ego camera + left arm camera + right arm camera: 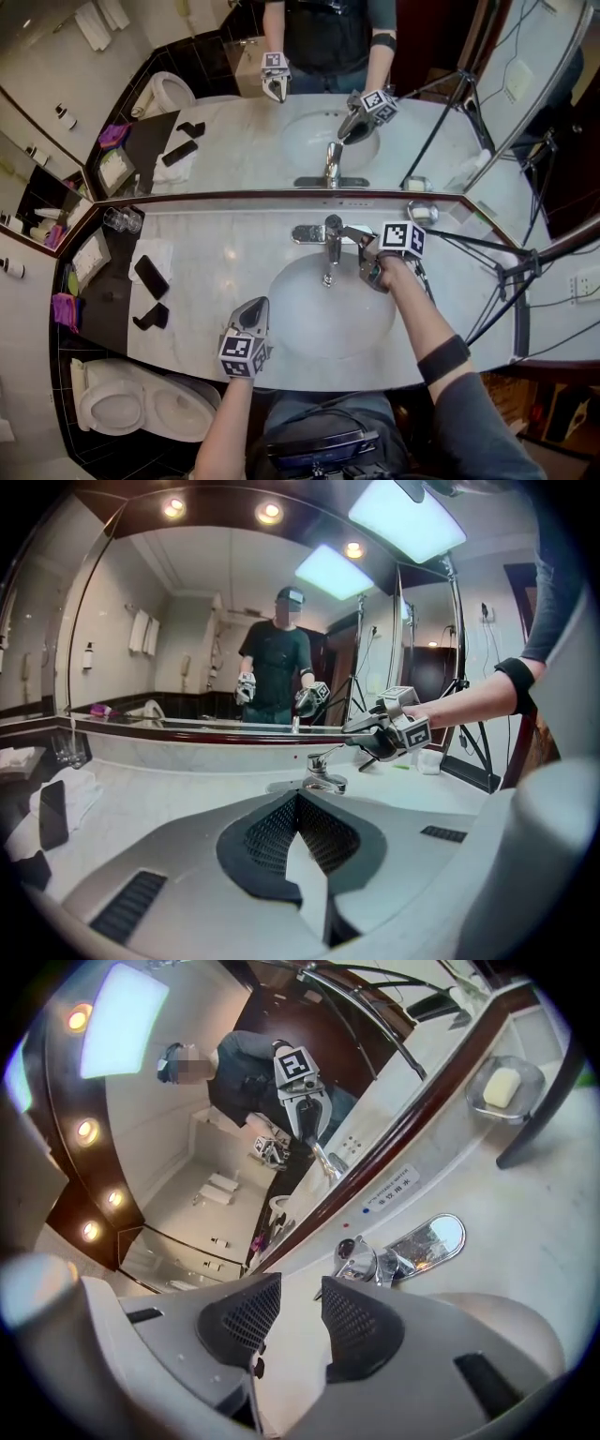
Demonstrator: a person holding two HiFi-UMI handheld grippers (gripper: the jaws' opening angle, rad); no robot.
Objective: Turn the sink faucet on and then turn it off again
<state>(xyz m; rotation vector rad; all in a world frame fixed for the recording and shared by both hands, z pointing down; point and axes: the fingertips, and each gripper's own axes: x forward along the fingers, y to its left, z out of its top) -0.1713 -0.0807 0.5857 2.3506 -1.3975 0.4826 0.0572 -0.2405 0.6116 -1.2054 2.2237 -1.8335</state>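
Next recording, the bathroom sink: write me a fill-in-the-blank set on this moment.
1. The right claw, near the chrome sink faucet, has its jaws ____, with nothing between them.
2. The left claw has its jaws ____.
3. The pale bar of soap sits in a small round dish on the faucet's ____ side.
4. A black rectangular phone lies on a white ____.
Missing: open; shut; right; towel.

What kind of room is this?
A bathroom, perhaps a hotel one. There is a sink with a faucet, a toilet beside the counter, and a big mirror behind the sink.
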